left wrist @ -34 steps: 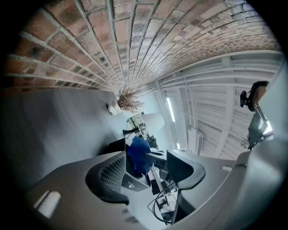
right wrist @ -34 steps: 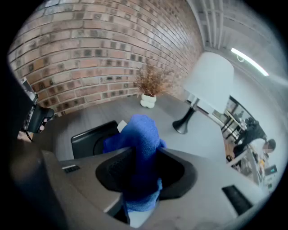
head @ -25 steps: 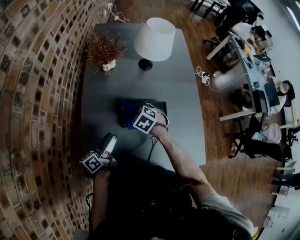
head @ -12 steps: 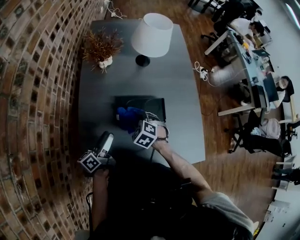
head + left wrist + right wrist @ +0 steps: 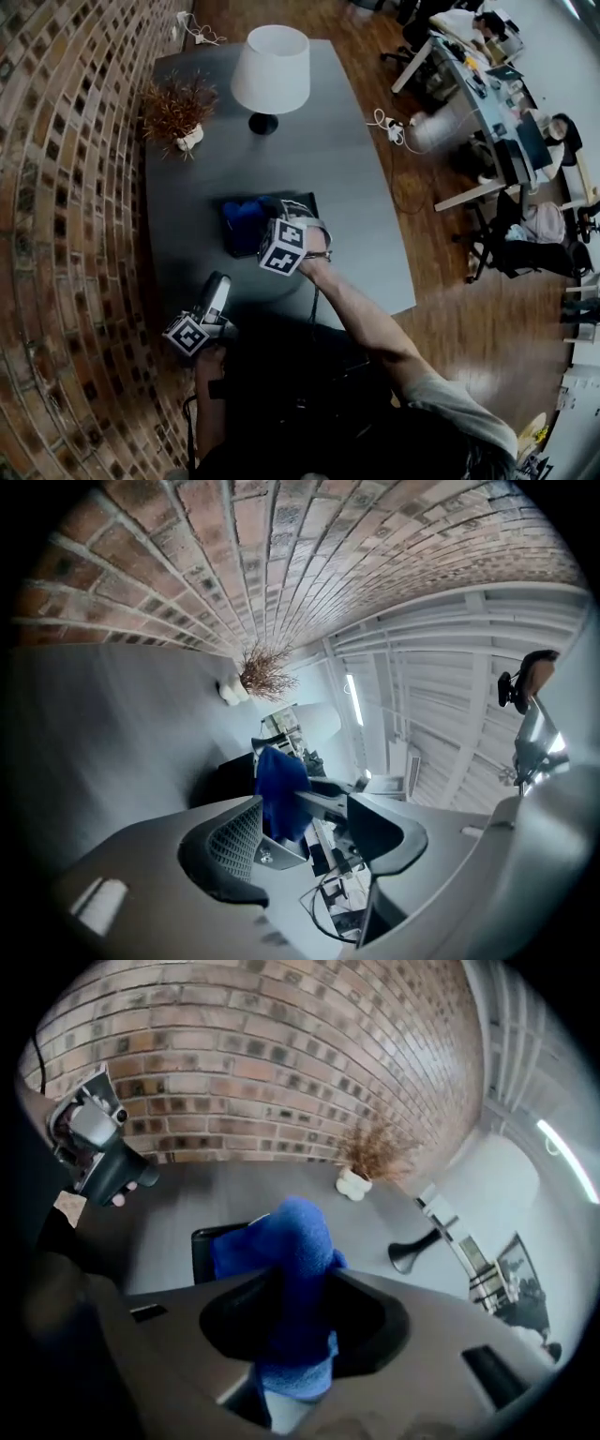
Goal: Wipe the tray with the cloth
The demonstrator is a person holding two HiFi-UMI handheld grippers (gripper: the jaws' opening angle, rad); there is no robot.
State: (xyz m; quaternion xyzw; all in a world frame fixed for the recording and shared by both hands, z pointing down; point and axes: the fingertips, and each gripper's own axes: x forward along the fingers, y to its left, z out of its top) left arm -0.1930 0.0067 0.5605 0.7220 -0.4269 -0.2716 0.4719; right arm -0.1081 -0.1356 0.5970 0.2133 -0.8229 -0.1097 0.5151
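A dark tray (image 5: 305, 208) lies in the middle of the grey table. A blue cloth (image 5: 246, 216) is bunched over its left half. My right gripper (image 5: 261, 231) is over the tray's near edge and shut on the cloth. In the right gripper view the cloth (image 5: 298, 1241) stands up between the jaws of my right gripper (image 5: 298, 1321), with a corner of the tray (image 5: 200, 1246) behind it. My left gripper (image 5: 218, 284) is held near the table's front left edge, open and empty. From the left gripper (image 5: 309, 832) I look toward the cloth (image 5: 279, 787) and the tray (image 5: 228, 776).
A white-shaded lamp (image 5: 270, 70) and a potted dry plant (image 5: 176, 108) stand at the table's far end. A brick wall (image 5: 56, 187) runs along the left side. Wooden floor with cables and office desks lies to the right.
The right gripper drew the cloth back toward the tray's near edge, then pushed it forward over the tray again. The left gripper stayed where it was. The head view has shifted.
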